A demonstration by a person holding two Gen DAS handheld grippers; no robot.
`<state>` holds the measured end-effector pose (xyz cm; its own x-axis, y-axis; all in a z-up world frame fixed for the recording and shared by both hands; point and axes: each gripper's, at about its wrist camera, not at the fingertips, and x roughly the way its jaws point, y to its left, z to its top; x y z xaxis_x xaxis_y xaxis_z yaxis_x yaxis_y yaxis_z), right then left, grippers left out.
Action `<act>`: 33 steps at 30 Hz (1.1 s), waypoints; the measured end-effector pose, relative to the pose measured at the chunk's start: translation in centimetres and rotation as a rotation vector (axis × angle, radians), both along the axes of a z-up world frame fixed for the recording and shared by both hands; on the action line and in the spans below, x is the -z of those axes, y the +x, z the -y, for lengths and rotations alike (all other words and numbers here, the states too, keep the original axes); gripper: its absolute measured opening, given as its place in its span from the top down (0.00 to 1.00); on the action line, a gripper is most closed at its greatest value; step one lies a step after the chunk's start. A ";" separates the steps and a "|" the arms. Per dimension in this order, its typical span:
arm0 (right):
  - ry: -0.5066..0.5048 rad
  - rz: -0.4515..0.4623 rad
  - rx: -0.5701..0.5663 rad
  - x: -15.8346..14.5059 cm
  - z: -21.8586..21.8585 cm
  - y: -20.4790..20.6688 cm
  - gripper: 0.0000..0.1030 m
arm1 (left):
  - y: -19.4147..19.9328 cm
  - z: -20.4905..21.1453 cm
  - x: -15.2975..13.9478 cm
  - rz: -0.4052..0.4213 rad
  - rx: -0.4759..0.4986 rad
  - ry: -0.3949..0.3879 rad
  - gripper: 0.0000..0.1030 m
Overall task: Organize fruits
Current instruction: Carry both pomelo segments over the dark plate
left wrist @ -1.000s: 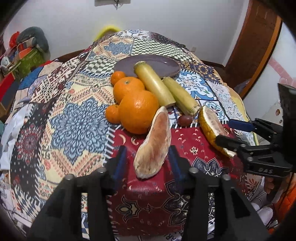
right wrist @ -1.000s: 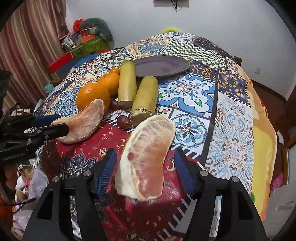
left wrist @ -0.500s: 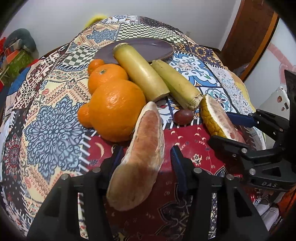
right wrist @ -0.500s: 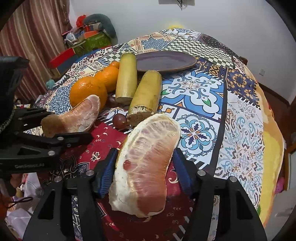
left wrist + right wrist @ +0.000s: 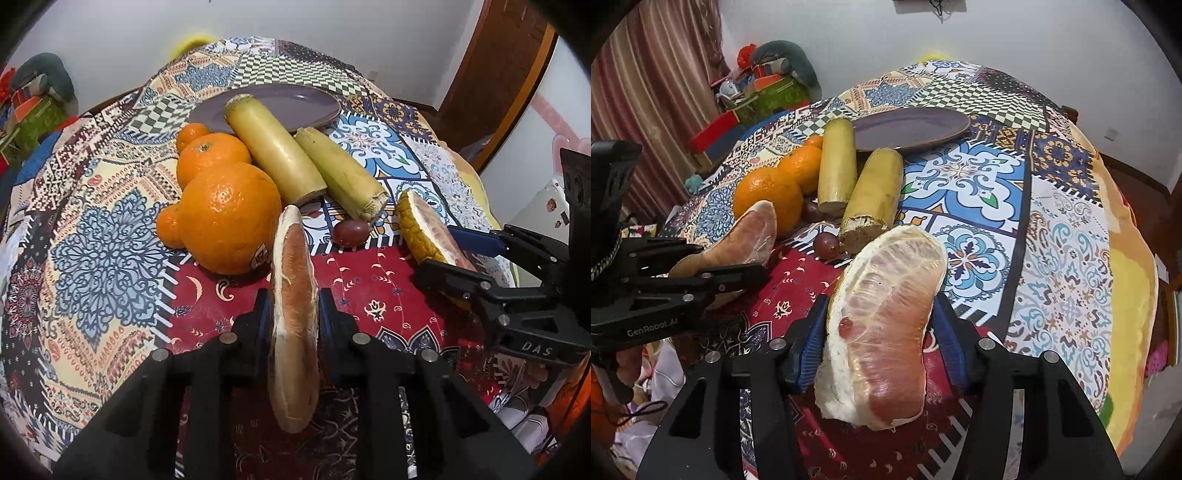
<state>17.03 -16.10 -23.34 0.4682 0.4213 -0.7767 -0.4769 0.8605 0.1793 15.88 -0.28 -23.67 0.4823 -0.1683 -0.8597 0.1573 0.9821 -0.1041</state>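
Observation:
My left gripper (image 5: 293,306) is shut on a peeled pink pomelo wedge (image 5: 293,325), held above the red patch of the tablecloth. My right gripper (image 5: 881,325) is shut on a second pomelo wedge with yellow rind (image 5: 886,317), also lifted; it shows in the left wrist view (image 5: 424,229). The left gripper (image 5: 731,273) with its wedge (image 5: 750,232) shows at the left of the right wrist view. Several oranges (image 5: 229,218), two sugarcane pieces (image 5: 273,151) and a grape (image 5: 351,232) lie ahead. An empty purple plate (image 5: 295,103) sits behind them.
The round table carries a patchwork cloth (image 5: 1052,240) that drops off at the right and near edges. Clutter of boxes and bags (image 5: 764,88) stands by the curtain at the far left. A wooden door (image 5: 495,74) is at the right.
Both grippers closed on their pomelo wedges and lifted them off the cloth. The left wedge turned on edge. Both moved slightly forward toward the fruit pile.

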 end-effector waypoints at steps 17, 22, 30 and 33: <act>0.025 0.151 0.043 -5.0 1.0 1.1 0.50 | 0.0 -1.0 -6.0 0.179 -0.051 -0.013 0.76; 0.033 0.197 0.050 -6.4 0.8 1.9 0.50 | 0.9 -1.5 -7.5 0.225 -0.069 -0.011 0.76; 0.047 0.262 0.051 -8.3 0.3 3.5 0.50 | 2.7 -2.4 -9.1 0.275 -0.098 -0.014 0.78; 0.053 0.282 0.051 -8.8 0.1 4.1 0.50 | 3.6 -2.7 -9.5 0.291 -0.107 -0.015 0.78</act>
<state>21.15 -16.20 -14.53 0.6842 0.4283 -0.5902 -0.4709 0.8775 0.0908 19.47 2.40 -14.19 0.7232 -0.1151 -0.6810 0.0787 0.9933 -0.0844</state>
